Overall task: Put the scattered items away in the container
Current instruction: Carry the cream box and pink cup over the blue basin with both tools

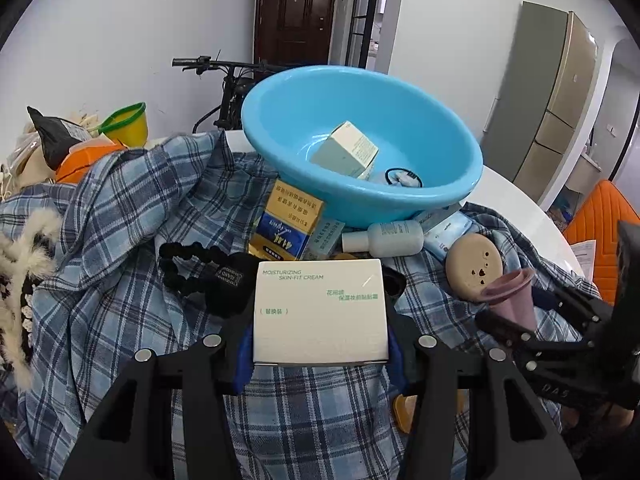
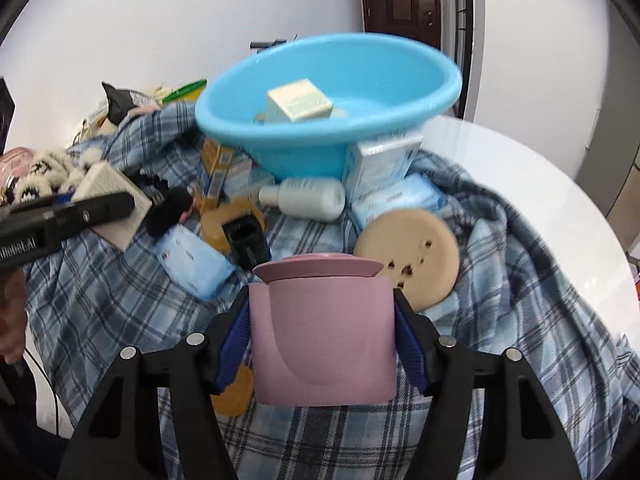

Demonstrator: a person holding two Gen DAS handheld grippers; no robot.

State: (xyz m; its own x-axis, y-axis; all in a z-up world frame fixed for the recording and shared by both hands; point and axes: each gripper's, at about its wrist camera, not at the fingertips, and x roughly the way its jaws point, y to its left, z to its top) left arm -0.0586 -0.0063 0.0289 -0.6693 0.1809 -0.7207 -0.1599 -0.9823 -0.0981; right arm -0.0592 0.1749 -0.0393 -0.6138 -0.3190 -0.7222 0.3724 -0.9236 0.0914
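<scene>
Nearest us, the left claw [image 1: 320,354] pinches a white cream box [image 1: 320,312] between its blue pads, lettered face up, above the blue plaid cloth [image 1: 120,300] that covers the bench [image 1: 520,208]. The right claw [image 2: 322,344] is closed on a pink cup [image 2: 324,340], pads against both its sides; in the left view this cup [image 1: 512,300] shows at 3 o'clock from the box.

Next out, we list on the cloth:
- a black scrunchie [image 1: 192,264], at 10 o'clock from the box
- a tan round disc [image 2: 408,256] with small holes, just beyond the cup at 1 o'clock
- a black rectangular piece [image 2: 246,240] on a brown base, at 11 o'clock from the cup
- a light blue packet [image 2: 192,260] beside it at 9 o'clock
- a white bottle [image 2: 308,198] lying on its side
- a yellow-and-blue carton [image 1: 288,224], propped against the basin's underside

Farther, the blue basin [image 1: 400,100], our container, sits tilted at 12 o'clock, propped on a white-and-blue box [image 2: 380,164]. It holds a pale green box [image 1: 346,148] and a black hair tie [image 1: 402,176] over something white.

At 9 to 10 o'clock, we note fluffy cream-and-black trim [image 1: 20,264], an orange item [image 1: 84,160], and a yellow funnel with a green rim [image 1: 128,124].

Farthest: a bicycle [image 1: 228,84] by the white wall, a dark wooden door [image 1: 296,16], and a refrigerator [image 1: 556,96] at 2 o'clock.
</scene>
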